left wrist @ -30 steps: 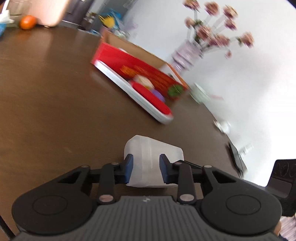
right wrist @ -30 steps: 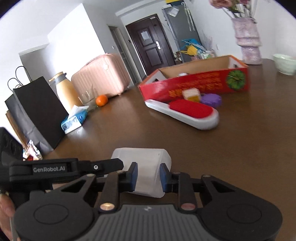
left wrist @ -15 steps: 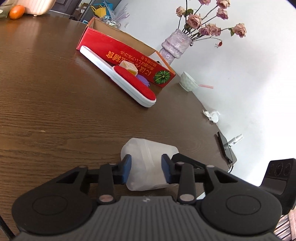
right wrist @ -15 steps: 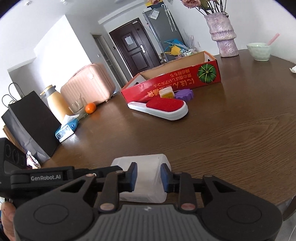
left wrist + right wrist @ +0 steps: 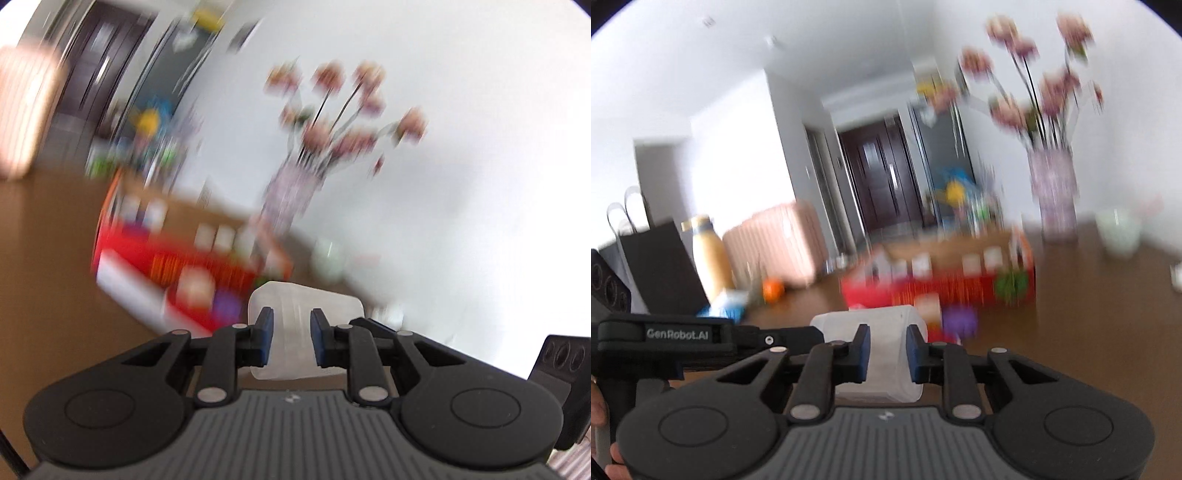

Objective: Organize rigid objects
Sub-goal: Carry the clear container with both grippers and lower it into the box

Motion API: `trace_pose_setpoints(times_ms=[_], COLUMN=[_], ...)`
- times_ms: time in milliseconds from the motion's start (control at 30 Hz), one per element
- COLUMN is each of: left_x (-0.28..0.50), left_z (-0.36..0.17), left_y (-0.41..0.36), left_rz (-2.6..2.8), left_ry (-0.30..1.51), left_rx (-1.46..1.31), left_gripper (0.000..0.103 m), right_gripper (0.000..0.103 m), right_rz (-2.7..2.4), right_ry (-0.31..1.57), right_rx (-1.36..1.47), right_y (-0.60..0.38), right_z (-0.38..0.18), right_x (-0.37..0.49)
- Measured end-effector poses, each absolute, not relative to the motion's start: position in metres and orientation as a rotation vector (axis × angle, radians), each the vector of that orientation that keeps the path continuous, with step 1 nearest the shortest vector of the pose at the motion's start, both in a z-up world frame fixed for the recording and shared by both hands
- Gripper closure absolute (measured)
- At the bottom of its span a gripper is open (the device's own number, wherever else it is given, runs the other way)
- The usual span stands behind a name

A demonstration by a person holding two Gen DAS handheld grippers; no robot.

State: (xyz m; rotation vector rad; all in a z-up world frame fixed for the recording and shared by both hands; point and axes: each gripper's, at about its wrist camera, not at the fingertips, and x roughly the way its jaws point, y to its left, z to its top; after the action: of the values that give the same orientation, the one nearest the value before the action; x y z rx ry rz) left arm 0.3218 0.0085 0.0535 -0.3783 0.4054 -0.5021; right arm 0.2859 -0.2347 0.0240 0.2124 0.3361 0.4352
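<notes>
A translucent white plastic container (image 5: 295,299) hangs above the brown table (image 5: 48,277), gripped from two sides. My left gripper (image 5: 291,338) has its blue pads on the container's near wall, jaws still closing on it. In the right wrist view the same container (image 5: 871,321) sits between the pads of my right gripper (image 5: 886,350), whose jaws are also closing tight on it. Beyond stands a blurred red cardboard box (image 5: 923,288), with a purple object (image 5: 960,321) and a white and red tray-like piece (image 5: 147,291) in front of it.
A vase of pink flowers (image 5: 1052,192) and a pale bowl (image 5: 1119,232) stand at the table's far side. An orange (image 5: 773,290), a thermos (image 5: 705,254), a black bag (image 5: 661,266) and a pink suitcase (image 5: 775,247) are at the left.
Both grippers have risen with the container, which has left the table. The views have tilted up towards the wall and door and are now motion-blurred.
</notes>
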Motion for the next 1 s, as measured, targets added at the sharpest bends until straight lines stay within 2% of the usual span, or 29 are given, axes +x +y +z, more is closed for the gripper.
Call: trace_pose_setpoints(times_ms=[267, 367, 467, 700, 1000], left_x=[0.406, 0.457, 0.503, 0.604, 0.699], left_z=[0.159, 0.177, 0.182, 0.147, 0.017], left_y=[0.000, 0.003, 0.002, 0.017, 0.039], left_rz=[-0.482, -0.479, -0.460, -0.469, -0.374], left_ry=[0.175, 0.199, 0.208, 0.375, 0.670], left_rx=[-0.315, -0.350, -0.349, -0.430, -0.552], left_gripper=[0.081, 0.081, 0.082, 0.082, 0.082], right_gripper=[0.083, 0.083, 0.083, 0.083, 0.083], right_rz=[0.465, 0.472, 0.487, 0.465, 0.394], right_ry=[0.029, -0.015, 0.034, 0.290, 0.654], right_rx=[0.164, 0.155, 0.180, 0.297, 0.413], right_y=[-0.233, -0.230, -0.231, -0.235, -0.225], right_z=[0.130, 0.155, 0.168, 0.138, 0.017], right_x=[0.367, 0.409, 0.462, 0.589, 0.707])
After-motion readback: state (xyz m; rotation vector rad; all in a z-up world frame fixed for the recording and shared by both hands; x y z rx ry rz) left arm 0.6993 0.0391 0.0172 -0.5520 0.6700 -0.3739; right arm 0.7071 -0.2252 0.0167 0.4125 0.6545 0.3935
